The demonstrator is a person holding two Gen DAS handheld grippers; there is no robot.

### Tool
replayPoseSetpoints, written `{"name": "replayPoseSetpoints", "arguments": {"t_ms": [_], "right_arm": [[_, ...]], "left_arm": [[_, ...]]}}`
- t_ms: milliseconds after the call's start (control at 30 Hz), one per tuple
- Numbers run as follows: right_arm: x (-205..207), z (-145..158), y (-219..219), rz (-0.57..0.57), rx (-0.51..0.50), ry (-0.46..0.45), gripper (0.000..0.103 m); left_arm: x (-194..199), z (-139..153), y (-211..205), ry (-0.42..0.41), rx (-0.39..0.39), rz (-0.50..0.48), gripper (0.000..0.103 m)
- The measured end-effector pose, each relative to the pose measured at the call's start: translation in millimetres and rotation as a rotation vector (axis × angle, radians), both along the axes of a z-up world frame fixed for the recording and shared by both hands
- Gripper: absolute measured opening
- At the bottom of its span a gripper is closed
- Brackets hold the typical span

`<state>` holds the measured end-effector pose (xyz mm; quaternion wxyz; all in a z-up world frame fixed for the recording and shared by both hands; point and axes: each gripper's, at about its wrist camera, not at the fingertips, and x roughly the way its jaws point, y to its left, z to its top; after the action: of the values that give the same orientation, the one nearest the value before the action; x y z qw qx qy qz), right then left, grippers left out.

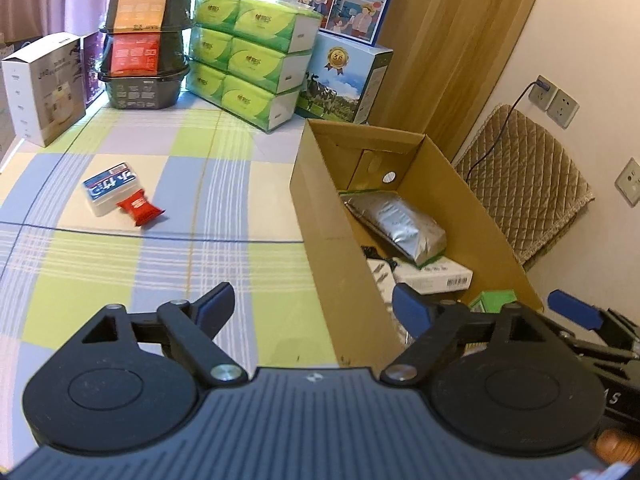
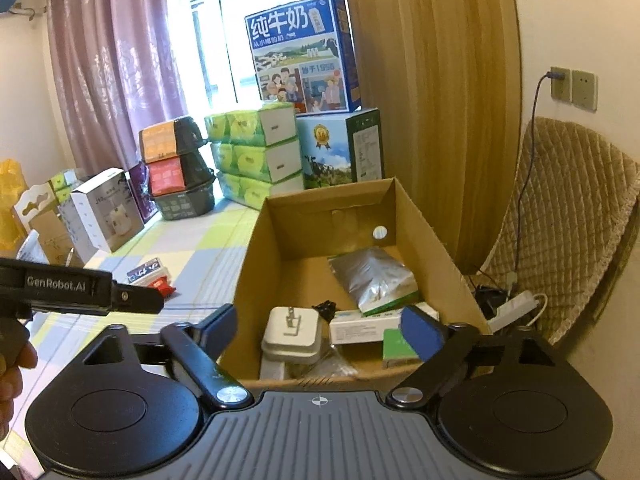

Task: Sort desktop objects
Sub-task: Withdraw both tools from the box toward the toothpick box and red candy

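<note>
Although most of the loose things already lie inside the open brown cardboard box [image 2: 280, 248], the sorting looks unfinished — two items are left out on the checked pastel tablecloth [image 1: 168, 264]. These are a small flat white box with a blue-and-red label [image 1: 107, 193] and a little red crinkled snack packet [image 1: 140, 210], which rests against the white box's near corner; both sit well apart from the cardboard box, to its left.

Inside the box I can make out a silver foil pouch [image 2: 370, 280], a white plug adapter with metal prongs [image 2: 292, 336], a long white carton with printed text [image 2: 366, 330], a small green carton [image 2: 396, 346] and something small and black [image 2: 325, 307] that is too unclear to name.

The left gripper [image 1: 314, 306] hangs above the table at the box's near left wall, jaws spread wide and holding nothing. The right gripper [image 2: 320, 330] hovers over the near end of the box, jaws likewise wide apart and empty — its right blue pad sits in front of the green carton, though whether it touches the carton I cannot tell.

Judging by this layout, the job is well past halfway: what remains is to fetch the white box and the red packet, and the left gripper is the nearer of the two.
</note>
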<state>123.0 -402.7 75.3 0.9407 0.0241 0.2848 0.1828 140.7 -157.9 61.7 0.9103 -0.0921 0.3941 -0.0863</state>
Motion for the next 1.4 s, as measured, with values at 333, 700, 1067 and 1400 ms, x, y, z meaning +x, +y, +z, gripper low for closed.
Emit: {"name": "replayPoseSetpoints", "arguments": {"t_ms": [333,700,1067,1400], "right_arm": [[-31.4,-1.3,20.3,0.018,0.006,0.034,0.101],[-54.5,-12.0,59.7,0.109,-0.008,0.071,0.101],[-56.2,-21.1,100.7,0.229,0.015,0.094,0.101],[-45.2,-31.0,137.9,0.301,0.018,0.124,0.101]], "left_arm": [[-41.1,-2.2,21.6,-0.016,0.02,0.021,0.102],[-63.4,-17.3,88.3,0.002,0.095,0.131,0.101],[-62.6,-31.7,152.1,0.04,0.133,0.2,0.101],[-53.9,-46.1,180.5,0.059,0.157,0.195,0.101]]}}
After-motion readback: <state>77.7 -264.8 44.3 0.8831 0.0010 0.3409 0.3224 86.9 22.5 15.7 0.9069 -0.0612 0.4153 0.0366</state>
